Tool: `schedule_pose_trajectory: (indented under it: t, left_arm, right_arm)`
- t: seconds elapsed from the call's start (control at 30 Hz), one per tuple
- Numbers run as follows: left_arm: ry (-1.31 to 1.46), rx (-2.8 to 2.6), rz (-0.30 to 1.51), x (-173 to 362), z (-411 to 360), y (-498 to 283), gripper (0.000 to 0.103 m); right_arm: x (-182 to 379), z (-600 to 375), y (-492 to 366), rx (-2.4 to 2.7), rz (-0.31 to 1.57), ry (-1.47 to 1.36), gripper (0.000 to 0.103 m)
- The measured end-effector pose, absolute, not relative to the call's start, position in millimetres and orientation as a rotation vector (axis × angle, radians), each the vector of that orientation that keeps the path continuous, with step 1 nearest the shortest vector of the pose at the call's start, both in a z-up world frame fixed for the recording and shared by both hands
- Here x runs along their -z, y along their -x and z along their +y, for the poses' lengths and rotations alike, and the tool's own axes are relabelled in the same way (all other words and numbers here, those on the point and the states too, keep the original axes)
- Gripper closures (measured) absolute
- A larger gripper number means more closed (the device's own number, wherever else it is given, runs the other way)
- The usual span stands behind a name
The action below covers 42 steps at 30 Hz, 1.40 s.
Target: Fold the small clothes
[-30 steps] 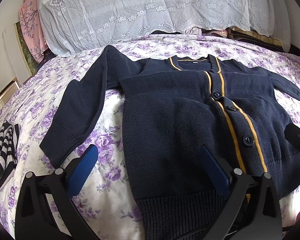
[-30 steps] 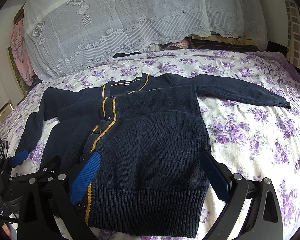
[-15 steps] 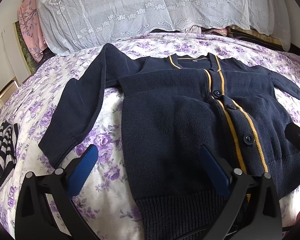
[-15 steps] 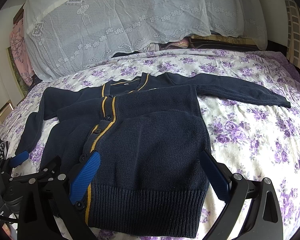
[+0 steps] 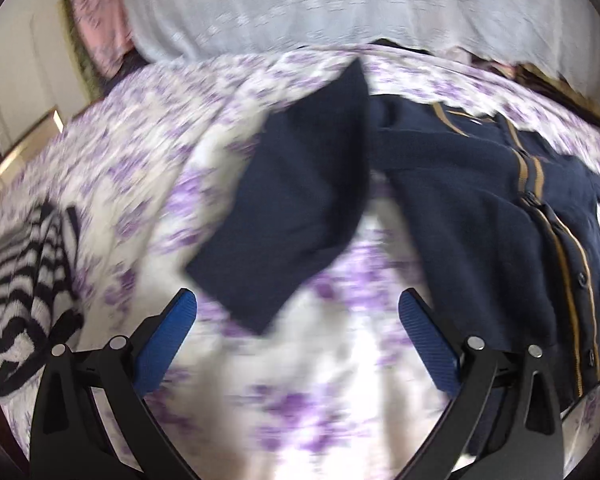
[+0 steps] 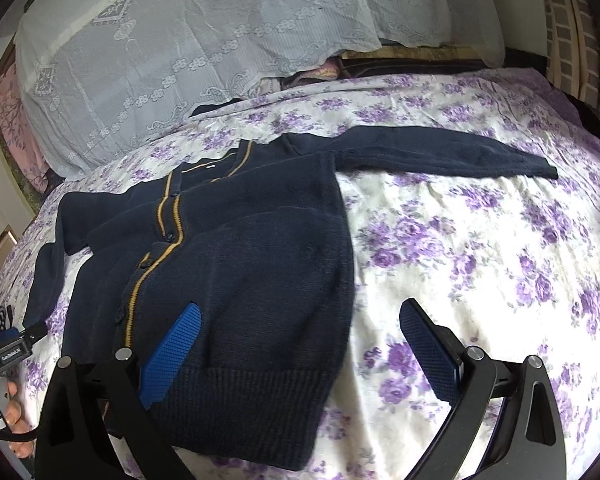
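The navy cardigan (image 6: 236, 256) lay flat on the flowered bed (image 6: 480, 248), sleeves spread out, probably ready for folding inward. Both the left gripper (image 5: 298, 322) and the right gripper (image 6: 300, 334) had their jaws open and empty. Only the blurred left view showed the left sleeve (image 5: 284, 216) just ahead, and a striped garment (image 5: 16, 280) at far left.

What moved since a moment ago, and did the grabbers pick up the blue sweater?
The left hand-held gripper swung left: its blurred view now faces the sleeve of the navy knit cardigan with yellow stripes, with more of the black-and-white striped garment showing. The right hand-held gripper shifted right, towards the cardigan's side edge. Both are open, holding nothing. The cardigan lies flat on the purple-flowered bedsheet as before.
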<state>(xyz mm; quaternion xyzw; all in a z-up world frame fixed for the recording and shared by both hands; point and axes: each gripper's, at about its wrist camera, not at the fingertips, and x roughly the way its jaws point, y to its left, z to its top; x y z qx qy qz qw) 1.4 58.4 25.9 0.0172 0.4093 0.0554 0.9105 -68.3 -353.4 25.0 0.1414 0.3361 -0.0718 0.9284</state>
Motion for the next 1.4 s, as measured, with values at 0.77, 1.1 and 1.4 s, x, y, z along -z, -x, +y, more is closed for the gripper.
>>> schedule_pose_trajectory:
  t: [0.77, 1.1, 1.4]
  left_arm:
    - [0.424, -0.088, 0.699, -131, 190, -53, 0.089]
    - [0.291, -0.329, 0.73, -119, 187, -49, 0.024]
    - [0.519, -0.067, 0.907, -48, 137, -109, 0.024]
  right_arm:
    - [3, -376, 75, 0.105, 0.736, -0.442, 0.003]
    - [3, -376, 75, 0.106, 0.737, -0.438, 0.003]
    - [2, -375, 74, 0.103, 0.736, -0.444, 0.003]
